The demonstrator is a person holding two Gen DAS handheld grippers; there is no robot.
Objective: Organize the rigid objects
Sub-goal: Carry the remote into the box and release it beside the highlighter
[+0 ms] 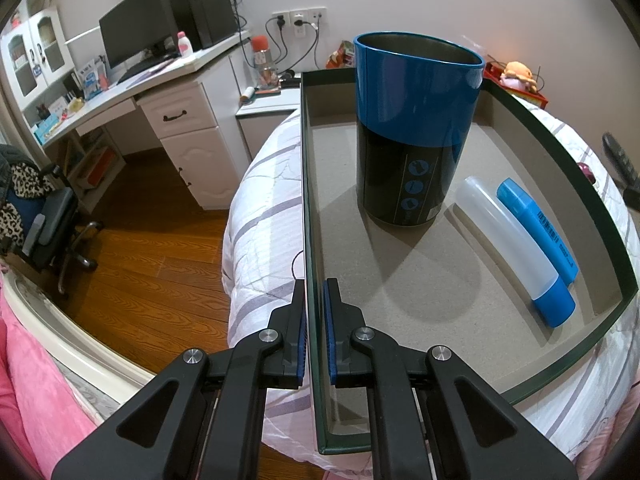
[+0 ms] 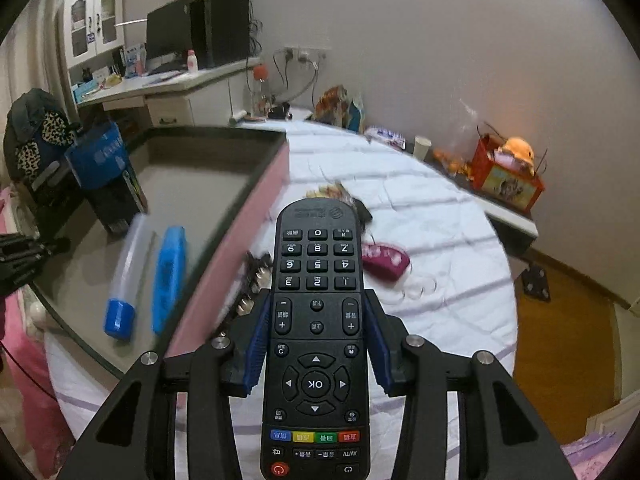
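Clearly, the near wall of a shallow box lid [image 1: 310, 240] is being pinched between the blue pads of the left gripper [image 1: 315, 320], whose two pads are standing on either side of the thin dark green edge; the lid is being rested on a striped white bed cover [image 1: 260, 216]. Inside it, an open blue and black tin [image 1: 412, 128] is being kept upright near the middle, while a frosted tube with a blue cap [image 1: 516, 252] and a blue flat case [image 1: 538, 228] are lying side by side just to its right, apparently touching. Printing on the tin's lower band is being rendered too small to read, and the lid's nearest corner is being cut off behind the gripper frame.

A black remote control [image 2: 316, 320] is being clamped across its middle by the right gripper [image 2: 316, 320], held above the bed cover [image 2: 440, 232] just right of the lid [image 2: 256, 184], number keys pointing away. Its near end is being cut off at the bottom of the right wrist view. That view is being smeared on its left side, so the tin [image 2: 104, 176], the tube [image 2: 124, 280] and the case [image 2: 170, 276] are being shown only as blurs. A maroon pouch [image 2: 386, 260] and several small items beside the remote are being left partly hidden and cannot be identified
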